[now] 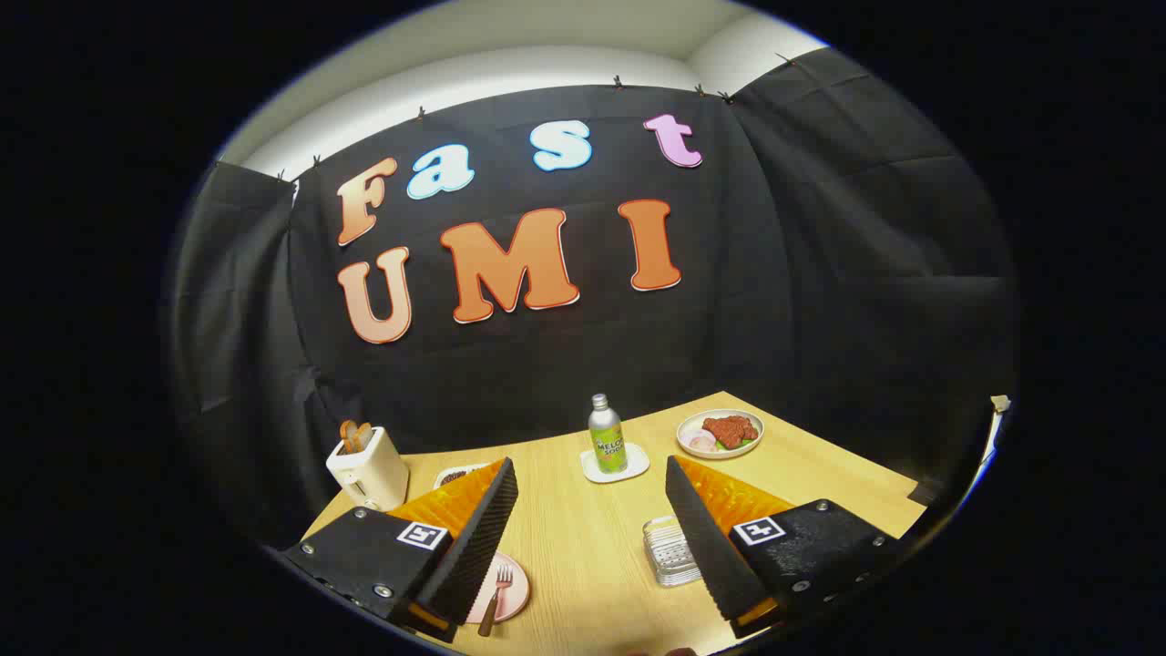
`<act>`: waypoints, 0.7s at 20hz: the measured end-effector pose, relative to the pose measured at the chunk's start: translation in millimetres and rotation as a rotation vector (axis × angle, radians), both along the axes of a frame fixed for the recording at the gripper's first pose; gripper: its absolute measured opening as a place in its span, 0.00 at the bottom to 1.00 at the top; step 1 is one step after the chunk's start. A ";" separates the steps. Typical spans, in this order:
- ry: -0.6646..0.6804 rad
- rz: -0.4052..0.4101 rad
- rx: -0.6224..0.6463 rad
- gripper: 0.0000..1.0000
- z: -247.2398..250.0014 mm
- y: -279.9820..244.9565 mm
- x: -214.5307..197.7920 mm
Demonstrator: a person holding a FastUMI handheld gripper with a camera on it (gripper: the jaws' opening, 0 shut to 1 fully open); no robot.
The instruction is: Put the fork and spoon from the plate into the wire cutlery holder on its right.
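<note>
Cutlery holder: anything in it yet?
Apparently empty: the wire cutlery holder shows bare wires, the fork lies on the plate, gripper open.

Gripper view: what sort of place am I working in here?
Likely a staged dining-table setup inside a recording booth: black cloth wall behind a wooden table laid with a toaster, a soda bottle and a plate of food. The gripper hangs open above it.

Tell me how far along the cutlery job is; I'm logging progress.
Nothing looks done yet. The fork lies on the pink plate beside the left finger; the spoon can't be made out. The gripper is open, holding nothing, above the table. The wire cutlery holder sits by the right finger, contents unclear. Both transfers remain.
</note>
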State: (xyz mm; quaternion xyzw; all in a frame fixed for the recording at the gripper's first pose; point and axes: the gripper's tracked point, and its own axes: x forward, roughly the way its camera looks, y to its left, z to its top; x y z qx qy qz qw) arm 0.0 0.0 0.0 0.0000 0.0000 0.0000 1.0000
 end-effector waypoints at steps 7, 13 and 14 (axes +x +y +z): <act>0.025 0.010 -0.061 0.98 -23.5 44.2 -16.7; 0.067 0.082 -0.115 0.98 -45.7 91.1 -17.7; 0.066 0.093 -0.125 0.98 -48.3 97.7 -16.6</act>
